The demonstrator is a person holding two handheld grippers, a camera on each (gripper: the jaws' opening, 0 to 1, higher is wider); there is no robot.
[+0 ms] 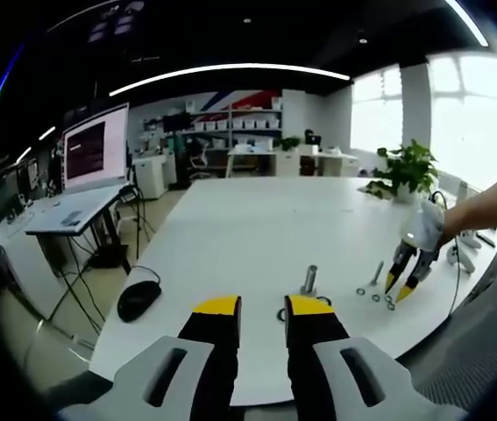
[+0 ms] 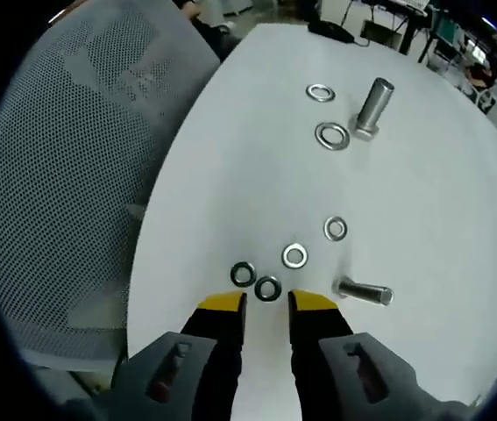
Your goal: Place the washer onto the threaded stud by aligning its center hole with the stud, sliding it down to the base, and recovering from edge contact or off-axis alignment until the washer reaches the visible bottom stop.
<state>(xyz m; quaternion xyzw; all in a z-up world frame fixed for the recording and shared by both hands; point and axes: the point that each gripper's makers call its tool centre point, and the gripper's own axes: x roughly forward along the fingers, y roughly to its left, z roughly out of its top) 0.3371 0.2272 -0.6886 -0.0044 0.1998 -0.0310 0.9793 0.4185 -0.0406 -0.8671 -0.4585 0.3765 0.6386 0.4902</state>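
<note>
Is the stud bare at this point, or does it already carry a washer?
Bare. In the right gripper view the upright stud has nothing on its shaft; the nearest washer lies flat on the table beside its base.

Nothing here can be read: the lit screen (image 1: 95, 145) on the far left shows only blurred lines, too small to make out.

Upright silver threaded metal stud (image 2: 374, 104) stands on the white worktop (image 2: 423, 202), far from my right jaws. Two flat steel washers lie beside its base: a larger one (image 2: 332, 136) touching close, a smaller one (image 2: 320, 92) just past it. Nearer me, four small washers (image 2: 268, 288) sit scattered, two dark, two bright. Nothing's on the stud.
</note>
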